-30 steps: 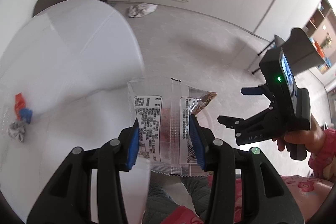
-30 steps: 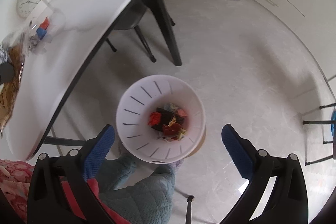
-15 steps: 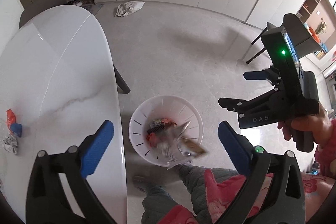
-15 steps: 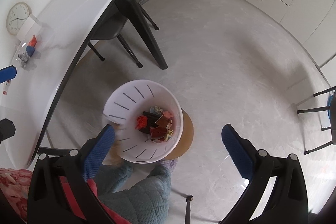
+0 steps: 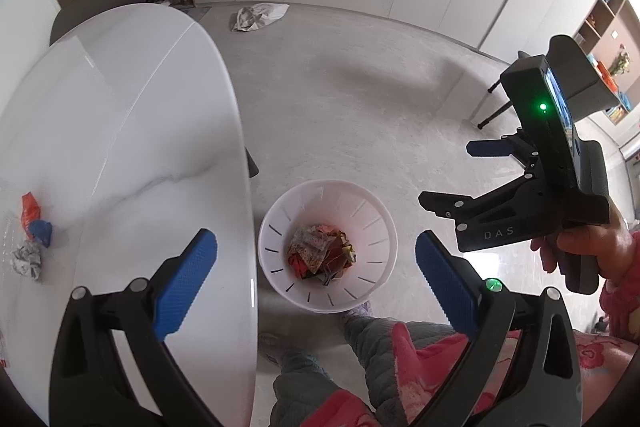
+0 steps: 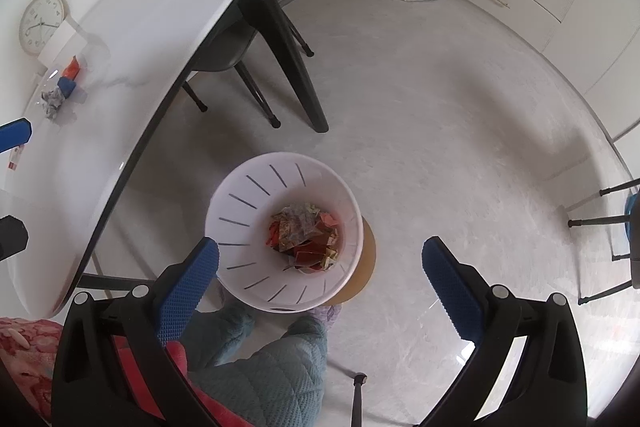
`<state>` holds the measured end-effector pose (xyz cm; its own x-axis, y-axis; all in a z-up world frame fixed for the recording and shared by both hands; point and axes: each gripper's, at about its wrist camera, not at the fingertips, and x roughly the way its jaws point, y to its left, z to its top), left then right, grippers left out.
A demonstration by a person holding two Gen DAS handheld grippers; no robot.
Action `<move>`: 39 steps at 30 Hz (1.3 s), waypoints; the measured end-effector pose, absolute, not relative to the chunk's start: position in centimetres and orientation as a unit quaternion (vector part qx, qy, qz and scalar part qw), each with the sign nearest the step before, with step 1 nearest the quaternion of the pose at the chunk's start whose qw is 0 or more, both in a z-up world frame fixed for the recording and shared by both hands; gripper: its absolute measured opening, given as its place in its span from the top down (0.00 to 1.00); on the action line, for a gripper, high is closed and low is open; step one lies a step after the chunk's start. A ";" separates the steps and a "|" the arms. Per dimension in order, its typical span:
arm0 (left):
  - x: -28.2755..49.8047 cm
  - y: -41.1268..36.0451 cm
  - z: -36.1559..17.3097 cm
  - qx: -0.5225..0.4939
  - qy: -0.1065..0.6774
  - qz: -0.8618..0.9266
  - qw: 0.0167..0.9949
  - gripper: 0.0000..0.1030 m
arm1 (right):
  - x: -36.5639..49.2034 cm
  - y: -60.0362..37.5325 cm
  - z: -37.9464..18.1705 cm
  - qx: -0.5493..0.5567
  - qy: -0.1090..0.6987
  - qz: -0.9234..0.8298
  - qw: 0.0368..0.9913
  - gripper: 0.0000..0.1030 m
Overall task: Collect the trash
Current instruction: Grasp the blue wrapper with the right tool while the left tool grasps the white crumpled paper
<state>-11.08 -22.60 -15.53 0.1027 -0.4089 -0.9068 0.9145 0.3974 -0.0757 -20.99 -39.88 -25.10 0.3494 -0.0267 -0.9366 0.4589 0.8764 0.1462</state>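
Left gripper [image 5: 316, 259] held above the white bin [image 5: 376, 227], pointing down, blue pads spread wide with nothing between them; right gripper [image 6: 320, 263] likewise tipped down over the bin, fingers apart and bare. Wrappers [image 5: 320, 255] lie heaped in the bin's bottom, beside the white table [image 5: 120, 131]. Three scraps [image 5: 32, 235] sit on the table's far side

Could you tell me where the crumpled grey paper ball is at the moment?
The crumpled grey paper ball lies on the white table, far left in the left wrist view, just below the blue wrapper.
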 end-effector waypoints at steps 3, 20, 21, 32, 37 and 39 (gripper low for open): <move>-10.7 -22.0 -15.0 0.263 0.470 -0.470 0.699 0.07 | -20.2 -39.2 -24.6 0.191 0.547 -0.144 0.802 0.02; 1.2 -8.0 -14.2 0.155 0.502 -0.296 0.797 0.08 | -5.4 -27.8 -20.9 0.095 0.530 -0.002 0.843 0.02; 1.8 -7.1 -14.3 0.150 0.505 -0.287 0.800 0.08 | -3.9 -26.6 -20.7 0.086 0.529 0.012 0.844 0.02; 9.4 1.3 -15.2 0.085 0.526 -0.200 0.822 0.08 | 7.9 -18.0 -19.8 0.022 0.527 0.111 0.842 0.02; 12.5 2.9 -16.3 0.057 0.535 -0.175 0.825 0.08 | 13.5 -15.4 -20.4 0.004 0.527 0.136 0.839 0.02; 13.6 3.3 -16.7 0.047 0.537 -0.169 0.825 0.08 | 15.7 -14.5 -20.9 -0.004 0.526 0.144 0.838 0.02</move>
<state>13.56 3.32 -16.68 0.3667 -0.2274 -0.9021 0.3290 0.9387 -0.1029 15.71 -14.49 -20.92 0.4052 0.2375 -0.8828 -0.2457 0.9584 0.1451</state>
